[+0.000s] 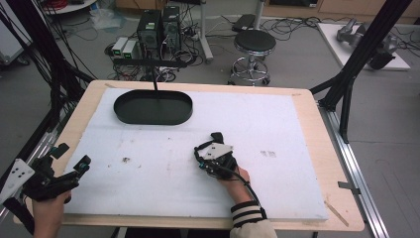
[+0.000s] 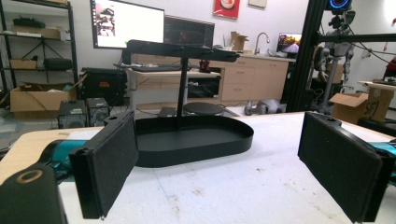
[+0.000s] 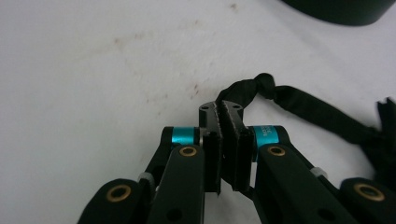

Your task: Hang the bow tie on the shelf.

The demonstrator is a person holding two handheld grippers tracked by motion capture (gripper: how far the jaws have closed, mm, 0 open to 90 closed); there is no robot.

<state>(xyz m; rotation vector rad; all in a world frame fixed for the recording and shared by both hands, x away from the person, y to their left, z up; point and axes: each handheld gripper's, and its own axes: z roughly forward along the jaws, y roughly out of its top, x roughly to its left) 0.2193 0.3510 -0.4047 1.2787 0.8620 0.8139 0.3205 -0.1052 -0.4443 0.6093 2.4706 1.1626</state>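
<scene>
My right gripper (image 1: 214,141) rests low on the white foam sheet (image 1: 277,129) near the table's middle. In the right gripper view it (image 3: 226,114) is shut on a black fabric strap (image 3: 317,112); a knotted end pokes out just past the jaw tips and the rest trails right. My left gripper (image 1: 73,156) hovers at the table's front left corner, open, with nothing between its wide-apart pads (image 2: 109,163). A black oval tray (image 1: 153,106) with an upright post and crossbar sits at the back left; it (image 2: 196,135) lies ahead of the left gripper.
The wooden table edge (image 1: 317,148) frames the foam sheet. Black frame struts (image 1: 346,84) rise at the right and left sides. A round stool (image 1: 254,42) and computer boxes (image 1: 158,27) stand on the floor beyond the table.
</scene>
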